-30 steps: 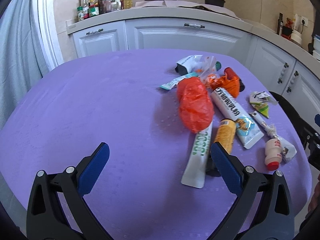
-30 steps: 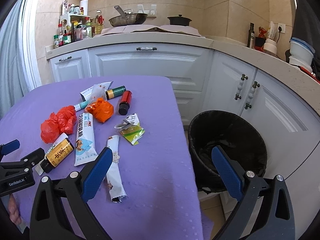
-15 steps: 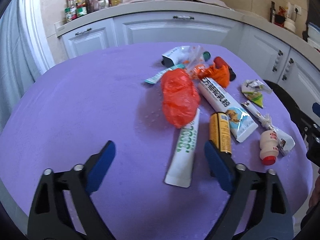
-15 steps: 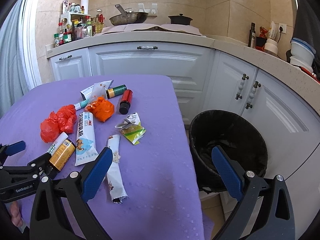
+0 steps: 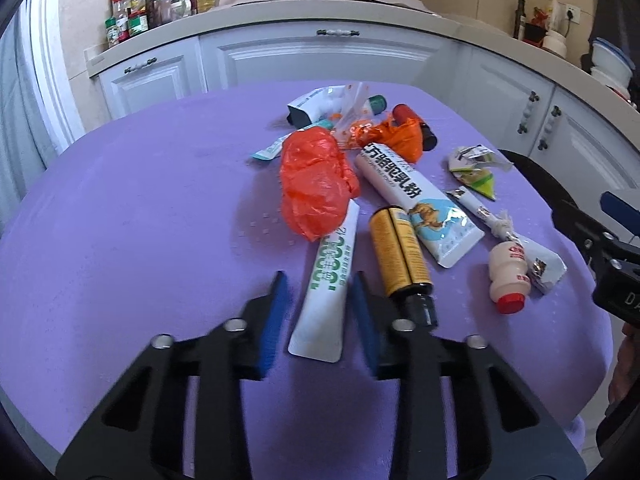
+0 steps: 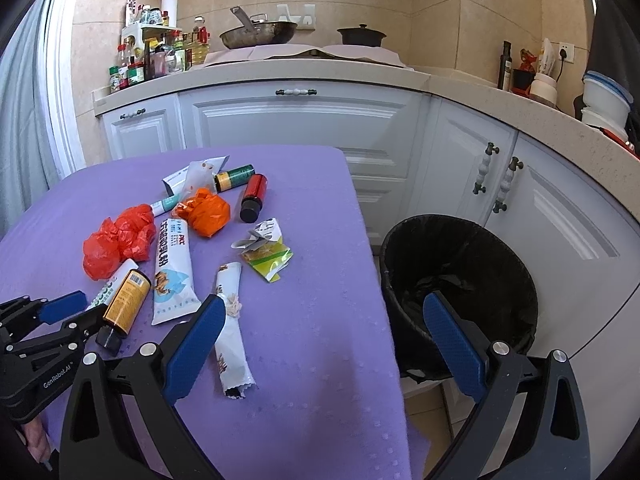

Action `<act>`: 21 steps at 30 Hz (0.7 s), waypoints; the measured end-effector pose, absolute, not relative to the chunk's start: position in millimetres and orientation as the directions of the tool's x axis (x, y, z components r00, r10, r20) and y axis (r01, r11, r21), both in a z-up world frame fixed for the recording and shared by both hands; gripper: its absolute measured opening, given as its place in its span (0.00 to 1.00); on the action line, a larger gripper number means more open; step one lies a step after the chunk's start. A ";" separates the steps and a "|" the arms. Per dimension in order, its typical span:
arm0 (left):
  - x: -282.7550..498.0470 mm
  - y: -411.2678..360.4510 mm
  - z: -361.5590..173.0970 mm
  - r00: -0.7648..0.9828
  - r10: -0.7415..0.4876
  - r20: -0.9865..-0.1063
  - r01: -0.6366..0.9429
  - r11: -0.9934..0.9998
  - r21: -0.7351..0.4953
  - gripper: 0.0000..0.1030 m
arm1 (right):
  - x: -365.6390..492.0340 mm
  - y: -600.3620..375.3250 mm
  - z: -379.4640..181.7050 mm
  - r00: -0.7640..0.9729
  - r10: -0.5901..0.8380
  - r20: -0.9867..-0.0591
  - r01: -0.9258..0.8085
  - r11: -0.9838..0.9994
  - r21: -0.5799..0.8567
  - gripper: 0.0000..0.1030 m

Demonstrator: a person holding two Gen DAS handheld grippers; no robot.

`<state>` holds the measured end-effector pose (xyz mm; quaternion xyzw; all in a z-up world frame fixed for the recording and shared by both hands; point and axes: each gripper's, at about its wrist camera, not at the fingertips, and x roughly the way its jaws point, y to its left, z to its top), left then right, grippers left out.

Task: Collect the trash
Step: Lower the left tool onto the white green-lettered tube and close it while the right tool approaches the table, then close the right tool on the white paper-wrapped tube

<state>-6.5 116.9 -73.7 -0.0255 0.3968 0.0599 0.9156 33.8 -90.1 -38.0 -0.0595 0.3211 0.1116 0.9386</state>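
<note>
- Since a second ago, the left gripper (image 5: 318, 312) has been narrowed from wide; its jaws are closing around the near end of the white tube (image 5: 326, 286), on the purple table (image 5: 140, 220)
- right gripper (image 6: 324, 332) is held wide, empty; black bin (image 6: 460, 280) sits right

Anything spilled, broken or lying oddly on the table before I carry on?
No spill or breakage shows. The trash is simply scattered on the purple table: the amber bottle and small yogurt bottle lie on their sides. The left gripper is closing around the white-and-green tube, whose far end is tucked under the red plastic bag.
</note>
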 end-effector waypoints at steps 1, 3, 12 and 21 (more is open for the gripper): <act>-6.9 117.1 -73.4 0.679 0.083 -0.729 -0.125 0.992 -0.004 0.20 | 32.6 -88.7 -38.4 0.769 0.174 -0.615 -0.250 0.967 -0.039 0.94; -8.5 118.1 -73.4 0.681 0.073 -0.729 -0.126 0.992 -0.018 0.20 | 30.6 -86.9 -38.4 0.770 0.183 -0.612 -0.257 0.966 -0.036 0.94; -21.3 124.2 -72.7 0.686 0.063 -0.725 -0.133 0.990 -0.040 0.19 | 28.2 -76.9 -45.1 0.750 0.204 -0.629 -0.291 0.956 -0.036 0.92; -27.2 137.8 -71.5 0.688 0.075 -0.722 -0.162 0.985 -0.052 0.19 | 31.4 -68.0 -55.2 0.697 0.241 -0.676 -0.344 0.939 -0.020 0.56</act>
